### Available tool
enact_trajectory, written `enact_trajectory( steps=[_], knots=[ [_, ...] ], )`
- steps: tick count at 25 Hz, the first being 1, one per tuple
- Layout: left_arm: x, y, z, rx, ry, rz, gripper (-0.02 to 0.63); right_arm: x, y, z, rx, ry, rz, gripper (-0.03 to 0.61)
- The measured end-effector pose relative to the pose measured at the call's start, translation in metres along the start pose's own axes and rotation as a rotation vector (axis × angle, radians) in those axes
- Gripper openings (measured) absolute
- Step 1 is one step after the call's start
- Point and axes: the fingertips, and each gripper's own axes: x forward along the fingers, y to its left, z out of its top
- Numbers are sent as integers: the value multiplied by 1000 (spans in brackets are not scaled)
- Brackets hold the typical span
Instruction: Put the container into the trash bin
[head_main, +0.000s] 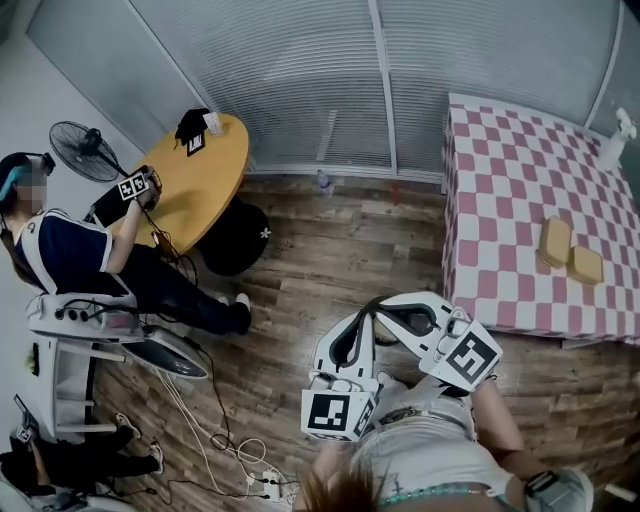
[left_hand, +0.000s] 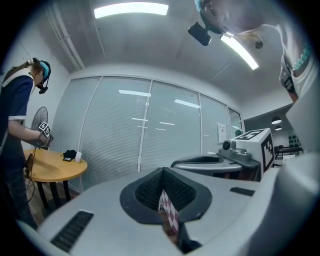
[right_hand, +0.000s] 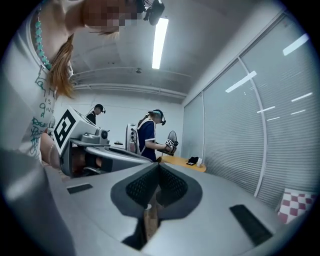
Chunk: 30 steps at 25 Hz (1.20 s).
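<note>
1. Two tan containers (head_main: 556, 241) lie side by side, touching or nearly so, on the checked table (head_main: 500, 190) toward its right side. Neither one is in a grip.
2. A dark round tub (head_main: 236, 238) stands on the wooden floor (head_main: 330, 255) at the edge of the round table (head_main: 200, 185), well apart from the containers. I take it for the trash bin; its inside does not show.
3. The left gripper (head_main: 362, 320) and right gripper (head_main: 400, 303) are held close to the person's body with their tips near each other. Both are clenched on nothing: each gripper view shows jaws pressed together, with only a slit between.
4. This fits empty grippers about to fetch a container from the table, and equally empty grippers after one has gone into the tub. The views do not settle which.
5. Any pick from the table would call for jaws parted to the box's width — and then a carry across the floor to the tub.
</note>
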Motion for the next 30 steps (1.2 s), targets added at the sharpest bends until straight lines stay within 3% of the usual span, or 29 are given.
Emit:
enact_trajectory(
  steps=[7, 30],
  knots=[
    [-2, -5, -4, -7, 15, -3, 6, -10, 3, -2, -18, 56, -1, -6],
    [-1, -5, 0, -4, 9, -18, 6, -14, 1, -1, -4, 56, -20, -6]
  ],
)
